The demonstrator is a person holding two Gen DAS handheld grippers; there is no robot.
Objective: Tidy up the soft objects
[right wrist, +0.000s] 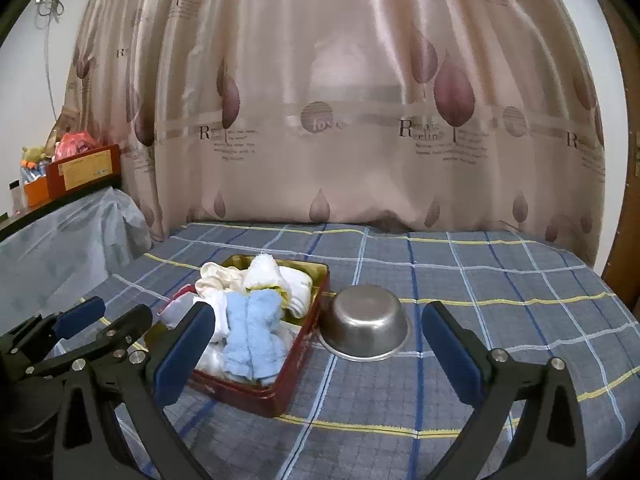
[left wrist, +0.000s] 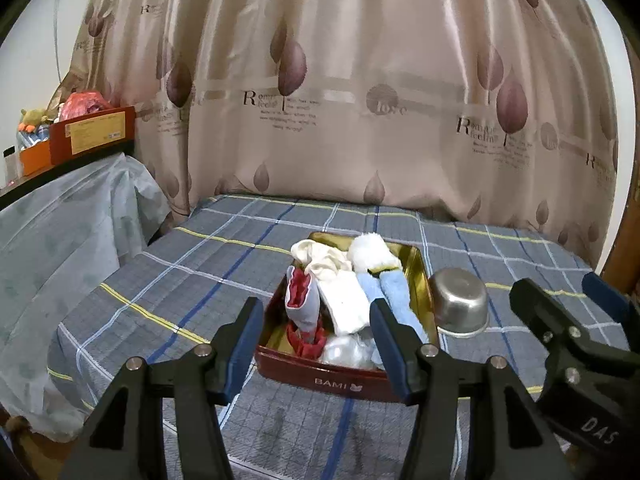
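A red tin with a gold inside, marked BAMI, sits on the plaid bedcover. It holds a light blue towel, white cloths, a cream cloth and a red and grey sock. My left gripper hovers just before the tin's near wall, open, nothing between its blue pads. The right gripper stands wide open and empty, near the tin, the blue towel and an upturned steel bowl. Each gripper shows in the other's view: right gripper, left gripper.
The steel bowl lies rim down, right beside the tin. A leaf-print curtain hangs along the bed's far edge. A plastic-covered bulk rises at the left, with boxes on a shelf above. A wooden frame edges the right.
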